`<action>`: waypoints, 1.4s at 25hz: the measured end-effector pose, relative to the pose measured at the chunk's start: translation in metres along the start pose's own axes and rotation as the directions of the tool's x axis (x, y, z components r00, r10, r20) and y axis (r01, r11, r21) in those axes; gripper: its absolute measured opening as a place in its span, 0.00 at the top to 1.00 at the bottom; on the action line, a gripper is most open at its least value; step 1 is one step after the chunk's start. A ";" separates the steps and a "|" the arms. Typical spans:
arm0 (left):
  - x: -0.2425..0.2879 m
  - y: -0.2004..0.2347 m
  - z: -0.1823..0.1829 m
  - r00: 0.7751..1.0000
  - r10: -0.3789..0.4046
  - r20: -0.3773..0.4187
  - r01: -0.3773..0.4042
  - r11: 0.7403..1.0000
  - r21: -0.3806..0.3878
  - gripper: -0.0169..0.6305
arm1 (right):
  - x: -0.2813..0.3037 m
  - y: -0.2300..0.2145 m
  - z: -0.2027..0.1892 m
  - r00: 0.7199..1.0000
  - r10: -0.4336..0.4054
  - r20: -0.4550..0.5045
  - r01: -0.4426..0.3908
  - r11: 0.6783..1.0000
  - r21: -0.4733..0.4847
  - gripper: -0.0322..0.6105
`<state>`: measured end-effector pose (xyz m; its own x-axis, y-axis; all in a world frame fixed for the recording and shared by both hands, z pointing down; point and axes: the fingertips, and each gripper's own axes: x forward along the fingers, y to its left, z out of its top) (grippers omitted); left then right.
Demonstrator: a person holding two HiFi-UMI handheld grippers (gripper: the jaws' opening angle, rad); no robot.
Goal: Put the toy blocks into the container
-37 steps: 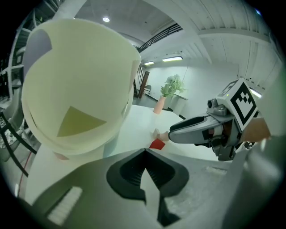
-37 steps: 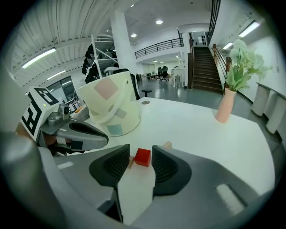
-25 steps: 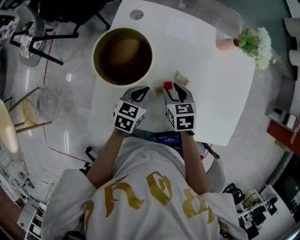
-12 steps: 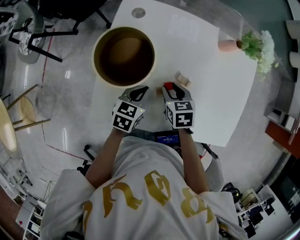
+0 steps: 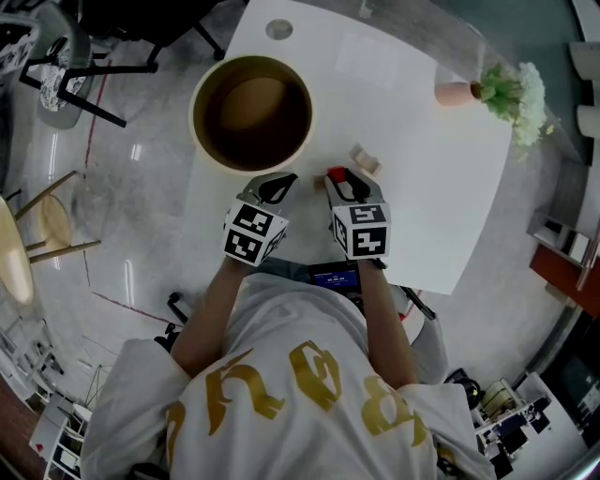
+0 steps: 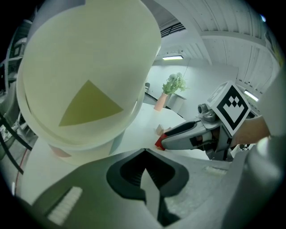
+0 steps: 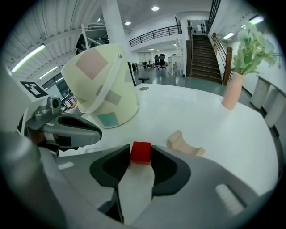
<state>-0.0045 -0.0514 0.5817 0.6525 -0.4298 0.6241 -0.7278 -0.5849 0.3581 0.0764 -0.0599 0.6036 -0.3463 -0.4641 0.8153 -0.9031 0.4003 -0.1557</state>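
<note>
While the person bends over the table (image 5: 422, 197), the right hand-held gripper (image 7: 141, 157) pinches the red block (image 7: 140, 150). Its jaws have just been closing, and both tips now sit on the block's sides. The block looks to rest on the table surface.

The left hand-held gripper (image 6: 144, 152) has its jaws pressed together with nothing in them. Its tips are low over the table at 9 o'clock of the red block, with a small gap between the two grippers.

The container (image 5: 195, 117) stands upright at 11 o'clock of the grippers, at the table's 9 o'clock edge. Its mouth faces up and the inside is brown. Its wall is just beside the left gripper's tips.

The arch block (image 7: 185, 144), pale wood, lies at 1 o'clock of the red block, near it but apart and clear of the right gripper.

Open room: white table runs from 12 to 3 o'clock of the right gripper. It reaches out to a pink vase (image 5: 455, 91) with a green plant (image 5: 511, 89) near the far 2 o'clock corner. The strip between the red block and the container is table surface, partly crossed by the left gripper's tips.

The near table edge runs at 6 o'clock under both wrists, close behind the marker cubes. A small round cap (image 5: 278, 29) sits by the far 12 o'clock edge, past the container. Floor shows beyond the 9 o'clock edge.
</note>
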 end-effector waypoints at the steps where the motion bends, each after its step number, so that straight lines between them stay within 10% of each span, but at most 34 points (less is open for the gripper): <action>1: -0.001 0.000 0.001 1.000 0.001 0.004 -0.001 1.000 0.001 0.97 | -0.001 0.001 0.002 1.000 0.004 0.007 -0.004 1.000 0.001 0.68; 20: -0.027 -0.021 0.034 0.992 0.019 0.128 -0.018 1.000 -0.015 0.97 | -0.047 0.006 0.034 0.987 0.034 0.155 -0.036 0.999 0.010 0.68; 35: -0.074 -0.045 0.080 0.944 -0.058 0.325 0.071 0.997 -0.029 0.97 | -0.093 0.028 0.084 0.937 0.084 0.339 -0.078 0.996 -0.032 0.68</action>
<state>-0.0031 -0.0480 0.4636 0.7269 -0.5950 0.3429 -0.6851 -0.5938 0.4219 0.0623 -0.0721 0.4767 -0.4864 -0.6691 0.5619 -0.8649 0.4603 -0.2005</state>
